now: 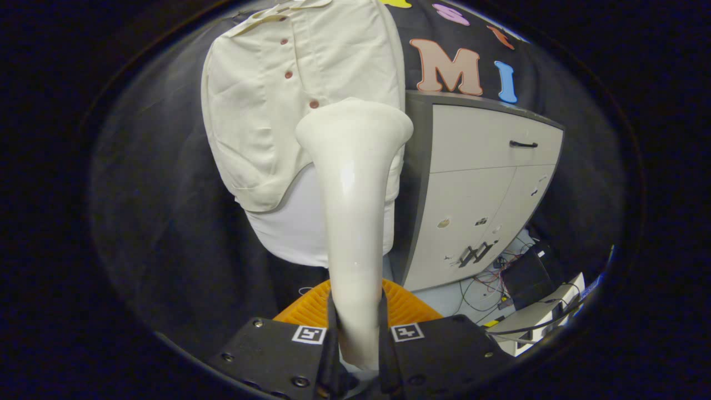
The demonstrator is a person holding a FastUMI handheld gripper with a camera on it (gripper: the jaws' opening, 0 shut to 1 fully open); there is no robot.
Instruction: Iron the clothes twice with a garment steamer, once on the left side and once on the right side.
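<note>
Two fingers of the gripper (355, 339) are clenching the slim lower shaft of a glossy cream plastic garment steamer (354, 222) at the bottom centre of the frame, one pressing on each side of it, so the jaws are gripping the tool firmly. Rising from between them, the steamer's long axis is running almost straight up the middle of the picture and flaring into a wide head near the centre. Just behind the handle, an orange ribbed plastic object (408, 308) is peeking out low down; what it is cannot be told. Beyond the head, a cream button-front shirt (261, 105) with small reddish buttons is hanging over a white garment in the upper left of the frame, and the head is overlapping the shirt's right-hand portion beside the button line; whether it is touching the cloth cannot be told. Judging from this, the left panel is lying up and leftward from the head. Farther back at right, a pale cabinet with grey edges (477, 183) is standing.
</note>
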